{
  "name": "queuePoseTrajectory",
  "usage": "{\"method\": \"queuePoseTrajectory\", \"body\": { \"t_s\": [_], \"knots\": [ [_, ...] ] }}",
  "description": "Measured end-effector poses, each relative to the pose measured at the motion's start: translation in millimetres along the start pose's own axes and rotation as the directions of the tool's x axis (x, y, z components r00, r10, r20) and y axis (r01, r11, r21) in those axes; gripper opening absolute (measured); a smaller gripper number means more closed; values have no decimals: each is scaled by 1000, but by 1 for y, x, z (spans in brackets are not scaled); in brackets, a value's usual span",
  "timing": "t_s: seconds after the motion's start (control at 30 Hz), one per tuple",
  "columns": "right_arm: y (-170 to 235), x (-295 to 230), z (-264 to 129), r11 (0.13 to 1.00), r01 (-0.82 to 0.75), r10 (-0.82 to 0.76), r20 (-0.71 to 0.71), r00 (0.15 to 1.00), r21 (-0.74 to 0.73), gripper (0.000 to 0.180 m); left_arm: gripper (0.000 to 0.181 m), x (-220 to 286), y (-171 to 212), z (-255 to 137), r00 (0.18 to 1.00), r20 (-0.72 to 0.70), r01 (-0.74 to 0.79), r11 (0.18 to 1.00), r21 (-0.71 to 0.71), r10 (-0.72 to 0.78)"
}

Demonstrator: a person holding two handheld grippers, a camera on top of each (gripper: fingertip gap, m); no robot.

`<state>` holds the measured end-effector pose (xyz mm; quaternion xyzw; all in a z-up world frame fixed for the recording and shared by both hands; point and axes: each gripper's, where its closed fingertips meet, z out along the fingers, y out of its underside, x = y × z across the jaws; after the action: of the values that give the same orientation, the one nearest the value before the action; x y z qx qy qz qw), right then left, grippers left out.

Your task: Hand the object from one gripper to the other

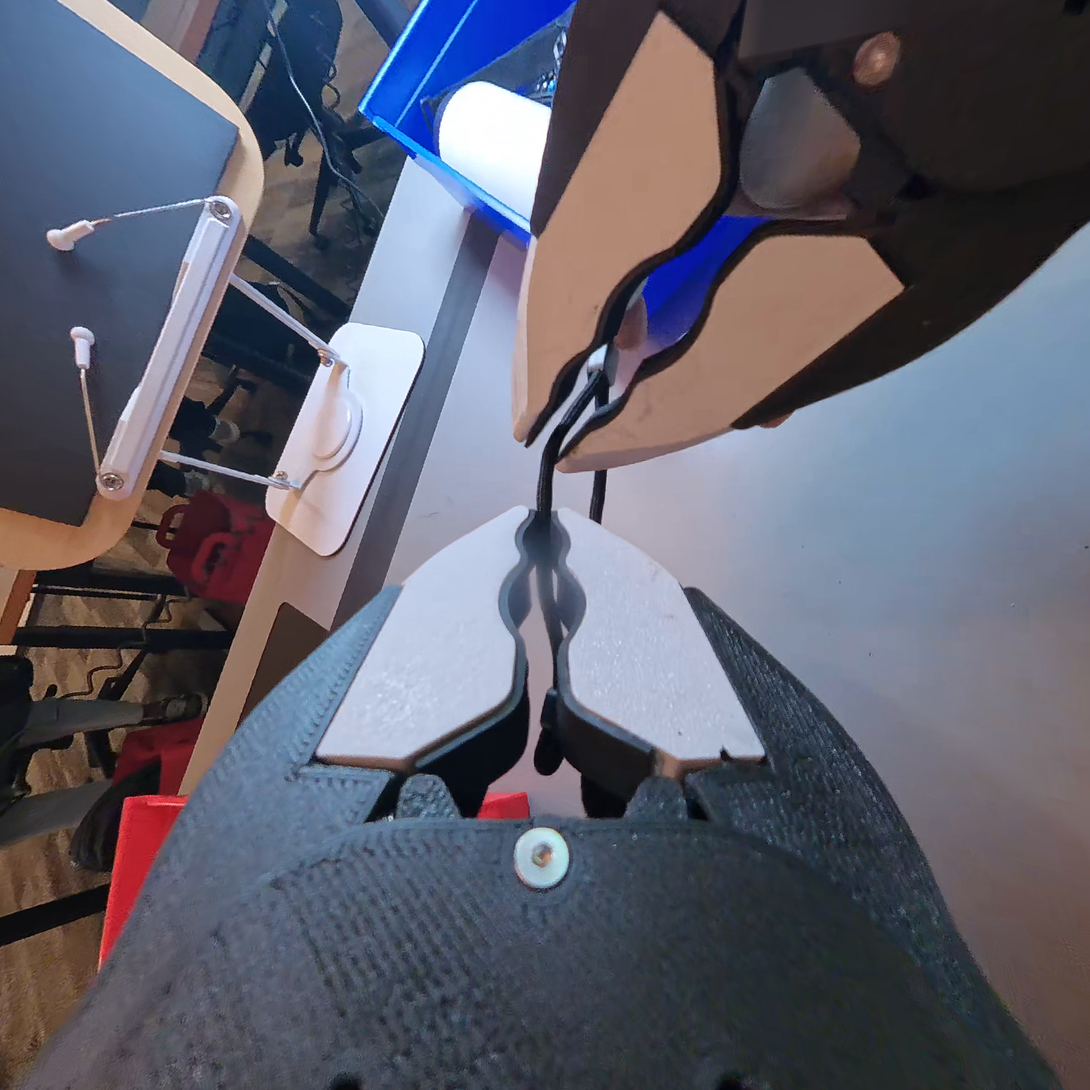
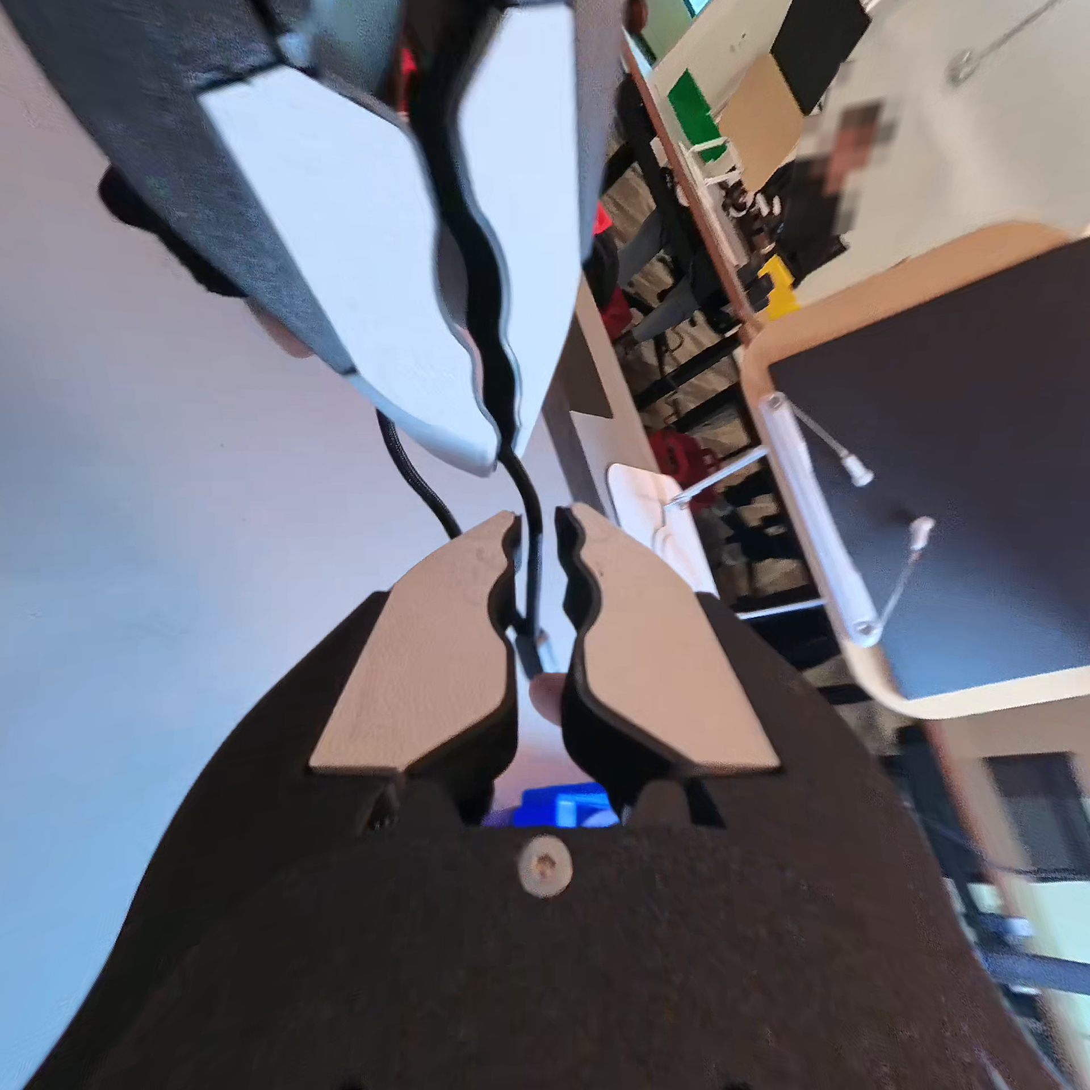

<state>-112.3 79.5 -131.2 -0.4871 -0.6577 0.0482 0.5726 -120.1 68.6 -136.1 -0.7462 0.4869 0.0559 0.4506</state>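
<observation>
Jaws meet on a black cable (image 1: 545, 483) above a pale table (image 1: 826, 590).

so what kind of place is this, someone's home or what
Most likely a shared office or lab workspace, not a home. Rows of desks run into the background, office chairs and trailing cables sit on the carpeted floor, and a light grey worktable lies under the two handheld grippers.

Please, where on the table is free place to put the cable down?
The white table is bare right of both grippers, and left of them in the right wrist view. Crowded: the blue bin at the far edge and the white plate at the table's side edge.
</observation>
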Motion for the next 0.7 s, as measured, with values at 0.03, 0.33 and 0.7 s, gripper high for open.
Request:
{"method": "queuePoseTrajectory", "body": {
  "t_s": [0.03, 0.33, 0.7],
  "knots": [
    [-3, -2, 0, 998, 60, -60, -13, 998, -3, 10, 3, 2, 1, 1, 1000, -6, -3, 1000, -8, 3],
    [-1, -1, 2, 999, 44, -45, -26, 999, -13, 4, 10, -2, 3, 0, 1000, 17, -11, 1000, -11, 11],
    [-10, -11, 0, 985, 172, -173, -32, 984, -9, 6, 3, 2, 2, 0, 999, -5, -39, 999, -12, 39]
  ]
}}
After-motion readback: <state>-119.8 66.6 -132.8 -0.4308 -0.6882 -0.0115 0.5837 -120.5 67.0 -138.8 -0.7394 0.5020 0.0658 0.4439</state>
